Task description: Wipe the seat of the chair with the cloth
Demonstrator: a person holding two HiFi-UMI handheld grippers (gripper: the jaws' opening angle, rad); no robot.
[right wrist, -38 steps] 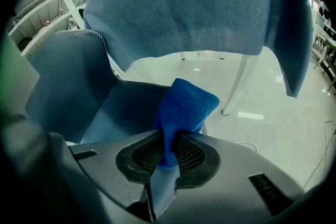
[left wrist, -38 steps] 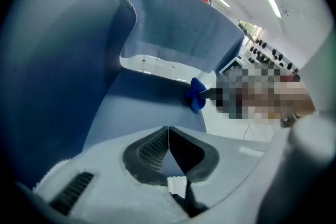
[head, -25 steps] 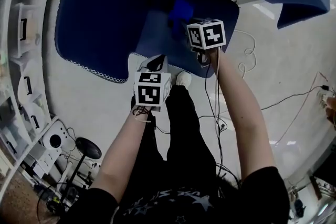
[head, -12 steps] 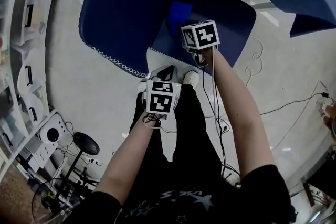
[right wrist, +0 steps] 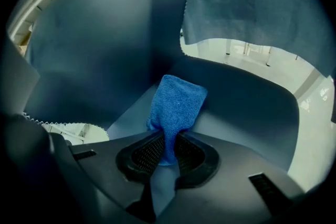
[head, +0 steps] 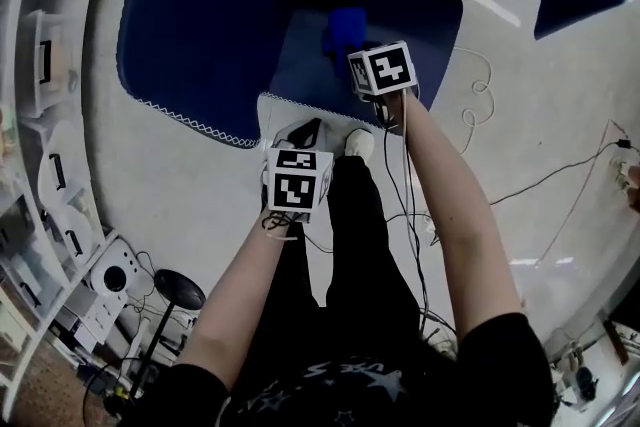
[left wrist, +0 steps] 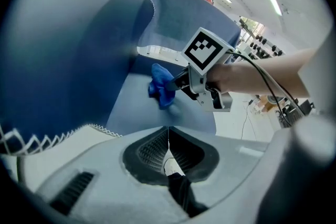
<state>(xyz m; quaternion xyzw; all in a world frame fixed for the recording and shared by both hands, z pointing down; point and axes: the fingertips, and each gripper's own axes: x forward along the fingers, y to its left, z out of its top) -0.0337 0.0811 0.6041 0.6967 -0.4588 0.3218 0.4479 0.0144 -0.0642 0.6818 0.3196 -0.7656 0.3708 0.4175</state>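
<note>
Blue cloth [right wrist: 176, 107]: bunched terry pad, pinched by one end in the right gripper [right wrist: 166, 148], whose jaws are clamped on it. Its long axis runs straight out ahead of the jaws, away from the person, with the loose end farthest out. Position: over the middle of the seat [right wrist: 247, 107], toward the back. Contact with the seat cannot be told, though the left gripper view shows a shadow just beneath the cloth. Seat: paler blue panel, ringed by the darker sides and back of the chair [head: 200, 25]. Bare seat lies between the cloth and the front edge, toward the person, so a pull back along the cloth's own axis looks the likely stroke. Right arm: stretched forward and down, nearly straight, cube uppermost; the nearer hand to the work. Left gripper [left wrist: 168, 150]: jaws together with nothing between them, held at the seat's front edge above a shoe [head: 356, 145], well short of the cloth, elbow bent; idle by appearance.
</note>
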